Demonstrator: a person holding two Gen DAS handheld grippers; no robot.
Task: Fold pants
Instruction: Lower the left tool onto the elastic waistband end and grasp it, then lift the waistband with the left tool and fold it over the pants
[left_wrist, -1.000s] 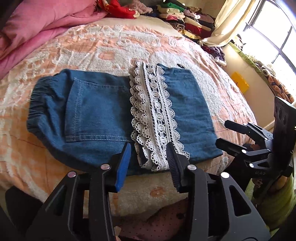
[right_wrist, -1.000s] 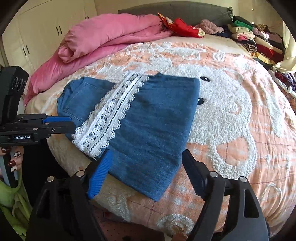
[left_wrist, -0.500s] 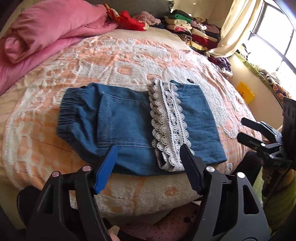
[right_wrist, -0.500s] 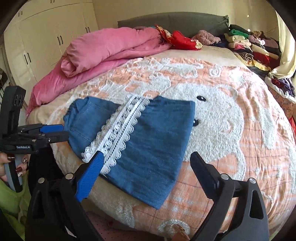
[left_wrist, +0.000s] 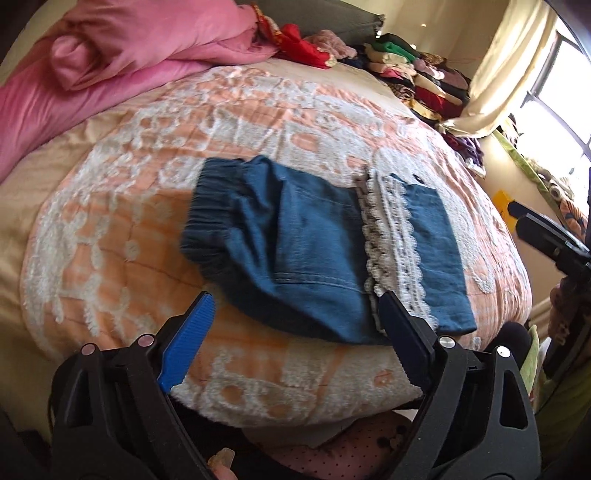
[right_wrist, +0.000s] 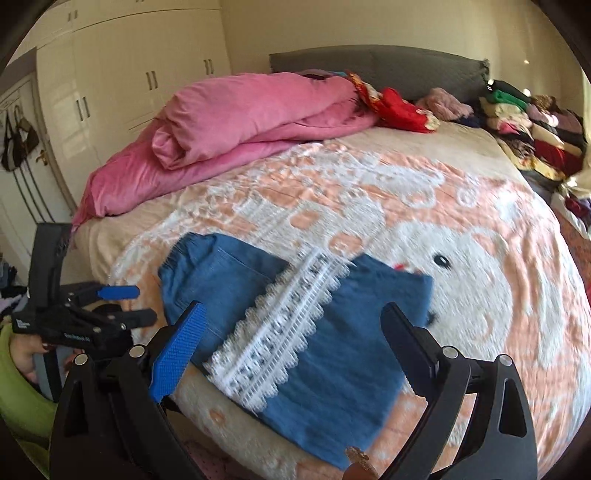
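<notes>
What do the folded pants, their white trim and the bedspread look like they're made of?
Pants: blue denim, matte, with visible stitched seams. Trim: white openwork lace, probably cotton, with scalloped edges. Bedspread: tufted, fuzzy white raised pattern on peach ground, seemingly chenille.

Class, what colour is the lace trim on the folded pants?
White lace trim, clearest in the right wrist view.

Bed (right_wrist: 480, 229) with folded pants (right_wrist: 332, 350), pink duvet (right_wrist: 240, 122), stacked clothes (right_wrist: 524, 125).

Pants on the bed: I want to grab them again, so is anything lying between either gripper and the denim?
Nothing visible. The pants lie bare on the bedspread, both grippers, left opening and right open, empty before them.
</notes>
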